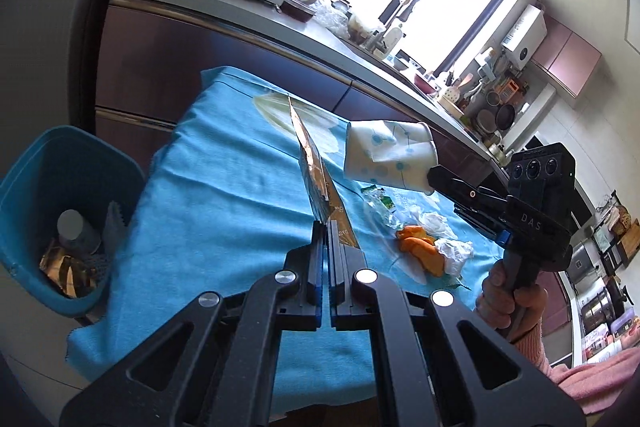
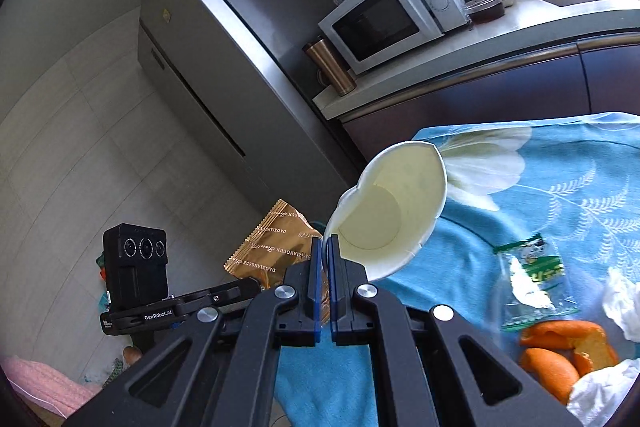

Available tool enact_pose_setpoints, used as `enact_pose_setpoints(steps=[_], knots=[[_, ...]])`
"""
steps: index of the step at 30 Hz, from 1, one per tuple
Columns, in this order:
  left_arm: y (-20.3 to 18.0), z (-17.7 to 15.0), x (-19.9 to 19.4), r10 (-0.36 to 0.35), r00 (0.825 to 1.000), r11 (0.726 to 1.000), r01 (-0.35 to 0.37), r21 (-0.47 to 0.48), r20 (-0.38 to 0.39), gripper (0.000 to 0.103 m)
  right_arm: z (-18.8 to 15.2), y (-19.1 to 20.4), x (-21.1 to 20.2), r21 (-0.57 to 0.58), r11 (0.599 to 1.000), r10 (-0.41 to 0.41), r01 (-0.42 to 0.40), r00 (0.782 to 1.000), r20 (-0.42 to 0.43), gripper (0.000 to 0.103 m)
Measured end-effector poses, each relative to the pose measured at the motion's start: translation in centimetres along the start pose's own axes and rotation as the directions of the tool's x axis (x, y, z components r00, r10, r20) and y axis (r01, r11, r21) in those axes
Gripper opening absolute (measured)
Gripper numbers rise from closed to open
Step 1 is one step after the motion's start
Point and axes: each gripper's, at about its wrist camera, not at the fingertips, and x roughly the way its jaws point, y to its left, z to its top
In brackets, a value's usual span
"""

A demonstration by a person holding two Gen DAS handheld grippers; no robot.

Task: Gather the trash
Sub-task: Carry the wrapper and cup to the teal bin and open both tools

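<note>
My left gripper [image 1: 325,225] is shut on a gold snack wrapper [image 1: 314,167], seen edge-on above the blue tablecloth [image 1: 224,195]. The same gold wrapper [image 2: 268,247] shows flat in the right wrist view, held off the table's left edge. My right gripper [image 2: 326,241] is shut on the rim of a crumpled white paper cup [image 2: 388,211], its mouth facing the camera. In the left wrist view the cup [image 1: 390,155] hangs from the right gripper [image 1: 434,175] over the table. A blue bin [image 1: 36,187] holding trash stands on the floor left of the table.
On the cloth lie orange peel [image 2: 560,351], white tissues [image 2: 600,395] and a clear green-printed wrapper [image 2: 532,279]. Behind the table run a kitchen counter [image 1: 256,27] with a microwave [image 2: 384,15] and a metal tumbler [image 2: 330,67], and a grey fridge [image 2: 224,39].
</note>
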Motion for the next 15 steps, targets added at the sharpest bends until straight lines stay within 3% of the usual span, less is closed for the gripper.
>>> enact_pose_setpoints(steps=[8, 15], knots=[[4.6, 0.0, -4.2, 0.101, 0.993, 0.993, -0.097, -0.063, 0.062, 0.002, 0.2, 3.0, 5.1, -0.042, 0.997, 0.068, -0.072, 0.994, -0.082, 0.002], [9.0, -0.1, -7.1, 0.208, 0.974, 0.972, -0.195, -0.131, 0.094, 0.002, 0.1, 5.2, 9.6, -0.067, 0.991, 0.106, -0.118, 0.982, -0.157, 0.002]])
